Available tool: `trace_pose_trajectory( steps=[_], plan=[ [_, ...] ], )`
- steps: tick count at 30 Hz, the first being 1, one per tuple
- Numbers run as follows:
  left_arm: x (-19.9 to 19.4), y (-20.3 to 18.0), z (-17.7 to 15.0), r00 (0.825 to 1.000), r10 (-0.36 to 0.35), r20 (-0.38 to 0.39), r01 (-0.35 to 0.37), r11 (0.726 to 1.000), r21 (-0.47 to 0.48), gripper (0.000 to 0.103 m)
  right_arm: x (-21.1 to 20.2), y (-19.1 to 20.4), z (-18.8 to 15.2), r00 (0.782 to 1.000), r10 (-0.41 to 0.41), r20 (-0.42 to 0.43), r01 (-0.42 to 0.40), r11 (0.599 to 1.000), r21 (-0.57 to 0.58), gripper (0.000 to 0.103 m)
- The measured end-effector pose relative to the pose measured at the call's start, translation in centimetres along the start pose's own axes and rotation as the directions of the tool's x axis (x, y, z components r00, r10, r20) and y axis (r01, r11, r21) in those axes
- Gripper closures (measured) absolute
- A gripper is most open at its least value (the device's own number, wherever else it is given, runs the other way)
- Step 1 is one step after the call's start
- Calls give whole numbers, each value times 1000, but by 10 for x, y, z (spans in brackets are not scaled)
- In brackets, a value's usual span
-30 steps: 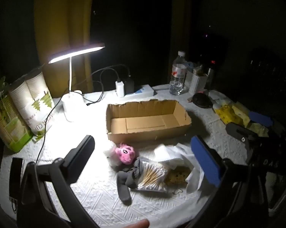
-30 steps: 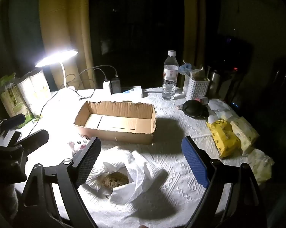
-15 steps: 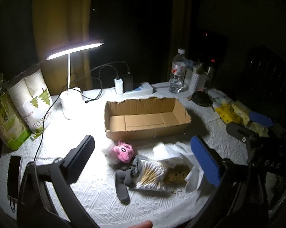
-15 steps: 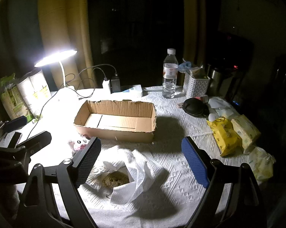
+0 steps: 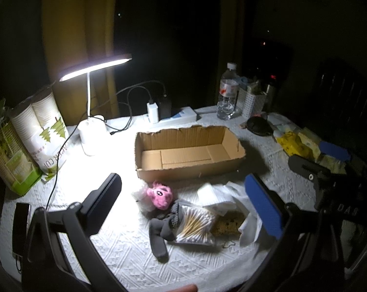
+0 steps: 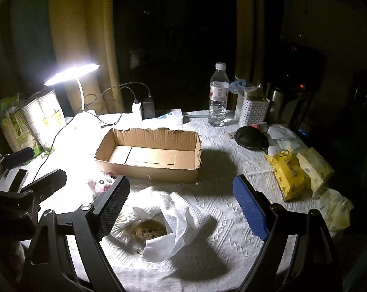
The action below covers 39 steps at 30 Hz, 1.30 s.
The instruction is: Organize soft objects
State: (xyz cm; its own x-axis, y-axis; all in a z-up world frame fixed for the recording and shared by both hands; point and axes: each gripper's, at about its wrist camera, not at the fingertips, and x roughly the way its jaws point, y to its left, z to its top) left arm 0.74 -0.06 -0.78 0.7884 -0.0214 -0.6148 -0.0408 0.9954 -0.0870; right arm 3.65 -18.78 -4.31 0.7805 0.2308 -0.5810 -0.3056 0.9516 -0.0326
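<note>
Hovering wide and empty, the left claw (image 5: 183, 206) and right claw (image 6: 181, 206) flank the pile before the empty cardboard box (image 5: 188, 150). Best start: pinch the pink plush (image 5: 160, 194), seemingly loose, by its head, clear of the cotton-swab bag (image 5: 195, 226).
</note>
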Motion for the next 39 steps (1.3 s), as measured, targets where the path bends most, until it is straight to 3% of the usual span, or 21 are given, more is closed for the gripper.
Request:
trace_pose_trajectory(
  steps=[39],
  plan=[
    [-2, -3, 8, 1000, 3, 7, -3, 1000, 4, 1, 0, -1, 4, 1000, -3, -2, 3, 1000, 1, 14]
  ],
)
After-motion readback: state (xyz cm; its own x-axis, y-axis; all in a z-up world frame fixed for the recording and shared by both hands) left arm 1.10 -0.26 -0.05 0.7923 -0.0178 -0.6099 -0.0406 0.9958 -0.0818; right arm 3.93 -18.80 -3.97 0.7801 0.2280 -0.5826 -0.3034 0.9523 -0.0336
